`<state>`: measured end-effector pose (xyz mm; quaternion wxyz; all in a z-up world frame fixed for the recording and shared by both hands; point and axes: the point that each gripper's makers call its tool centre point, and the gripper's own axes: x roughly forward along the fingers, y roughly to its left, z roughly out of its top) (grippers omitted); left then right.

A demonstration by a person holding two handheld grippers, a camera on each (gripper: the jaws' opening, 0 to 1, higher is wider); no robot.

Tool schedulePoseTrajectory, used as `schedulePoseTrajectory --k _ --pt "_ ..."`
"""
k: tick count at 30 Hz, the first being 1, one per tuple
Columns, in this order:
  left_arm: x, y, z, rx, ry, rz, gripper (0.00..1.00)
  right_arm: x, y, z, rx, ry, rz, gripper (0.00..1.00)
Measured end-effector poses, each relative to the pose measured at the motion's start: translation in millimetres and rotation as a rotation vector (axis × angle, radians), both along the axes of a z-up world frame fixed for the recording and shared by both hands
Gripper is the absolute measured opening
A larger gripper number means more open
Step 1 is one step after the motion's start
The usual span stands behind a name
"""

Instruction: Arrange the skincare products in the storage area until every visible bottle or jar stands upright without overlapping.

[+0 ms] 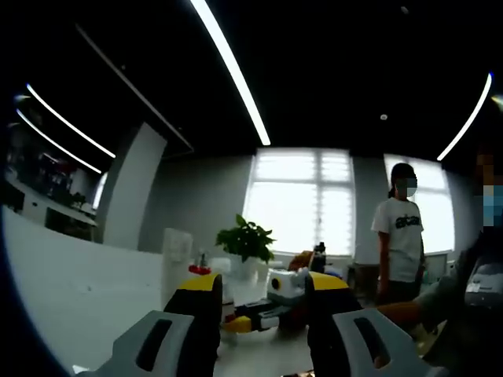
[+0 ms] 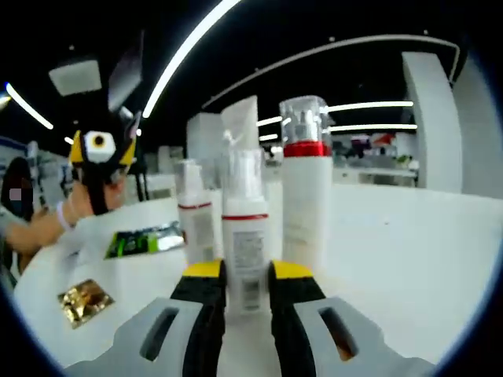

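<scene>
Right gripper view: your right hand-held gripper (image 2: 247,287) clamps upright pump bottle (image 2: 245,236), light, slick plastic; grip low. Left hand-held gripper (image 1: 259,310) open.

In the right gripper view, the right gripper (image 2: 247,287) has black jaws tipped in yellow on pale grey bodies. Between them is a white bottle (image 2: 245,255) with a thin red band and a clear cap. A taller white bottle (image 2: 305,196) has a broad red collar under a clear cap. A smaller white bottle (image 2: 195,224) also has a red band. On the white table (image 2: 393,251) lie a green and black sachet (image 2: 145,239) and a gold foil packet (image 2: 85,301). In the left gripper view, the left gripper (image 1: 262,302) is black, yellow and grey, before a green leafy plant (image 1: 246,238).
</scene>
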<state>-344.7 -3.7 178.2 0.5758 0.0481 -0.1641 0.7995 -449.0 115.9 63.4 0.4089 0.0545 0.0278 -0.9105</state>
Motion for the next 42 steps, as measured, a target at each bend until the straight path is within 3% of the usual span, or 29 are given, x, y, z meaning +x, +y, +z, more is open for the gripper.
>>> schedulePoseTrajectory --k 12,15,17,21,28,34,39,42 --pt "-4.9 -1 -0.5 -0.002 -0.002 -0.001 0.43 1 7 -4.6 0.028 -0.015 0.006 0.19" --pt "-6.3 -2 -0.1 0.001 -0.005 0.0 0.43 3 13 -20.3 0.12 -0.067 0.003 0.2" --pt "-5.7 -2 -0.2 0.001 -0.005 0.0 0.43 5 13 -28.3 0.178 -0.069 0.013 0.22" --pt "-5.3 -1 -0.4 -0.003 -0.001 0.0 0.43 10 15 -25.8 0.162 -0.075 0.037 0.26" --pt "-4.2 -2 0.3 0.0 0.001 -0.002 0.43 10 29 -28.5 0.169 -0.105 0.025 0.21" --pt "-4.2 -2 0.2 0.001 0.0 -0.001 0.43 8 44 -17.2 0.094 -0.111 -0.013 0.17" --pt "-3.4 -2 1.1 0.006 0.001 -0.003 0.43 9 31 -11.2 0.082 -0.086 0.024 0.22" --pt "-4.4 -2 1.3 0.006 0.001 -0.002 0.43 4 24 -17.9 0.12 -0.08 0.017 0.28"
